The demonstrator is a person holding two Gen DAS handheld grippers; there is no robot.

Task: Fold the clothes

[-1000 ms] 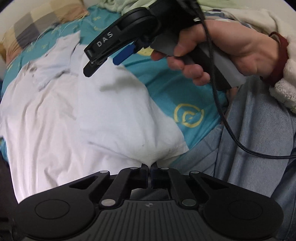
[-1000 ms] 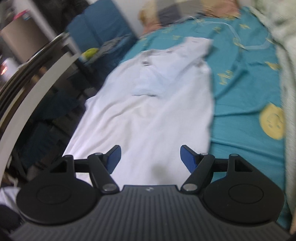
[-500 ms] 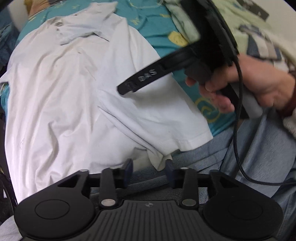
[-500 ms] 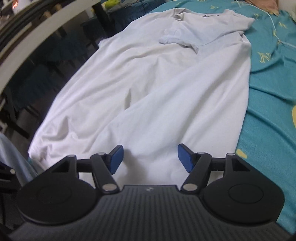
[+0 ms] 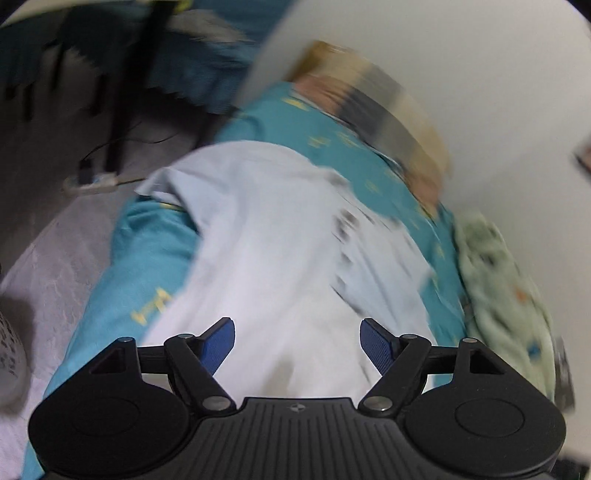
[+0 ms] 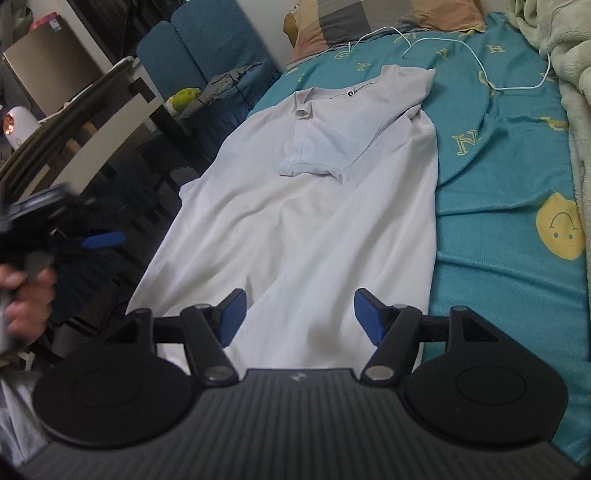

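A white polo shirt [image 6: 314,221] lies lengthwise on the teal bedsheet [image 6: 498,184], collar at the far end, with its right side and sleeve folded onto the chest. My right gripper [image 6: 300,315] hovers open over the near hem with nothing between its fingers. My left gripper [image 5: 297,343] hangs over the shirt [image 5: 266,240] near the bed's left edge. Its jaws are opening and nothing is between them. That view is blurred by motion. In the right wrist view a hand [image 6: 22,295] holds the left gripper at the far left, one blue pad [image 6: 103,239] showing.
A checked pillow [image 6: 369,22] lies at the head of the bed. A white cable [image 6: 461,44] trails over the sheet. A pale green blanket [image 6: 576,74] runs along the right. Left of the bed are dark furniture, a blue chair [image 6: 207,48] and grey floor [image 5: 55,258].
The left gripper let go of the shirt's near hem, opened wide, and swung left along the bed while rolling. The right gripper stayed open and nearly still over the hem.
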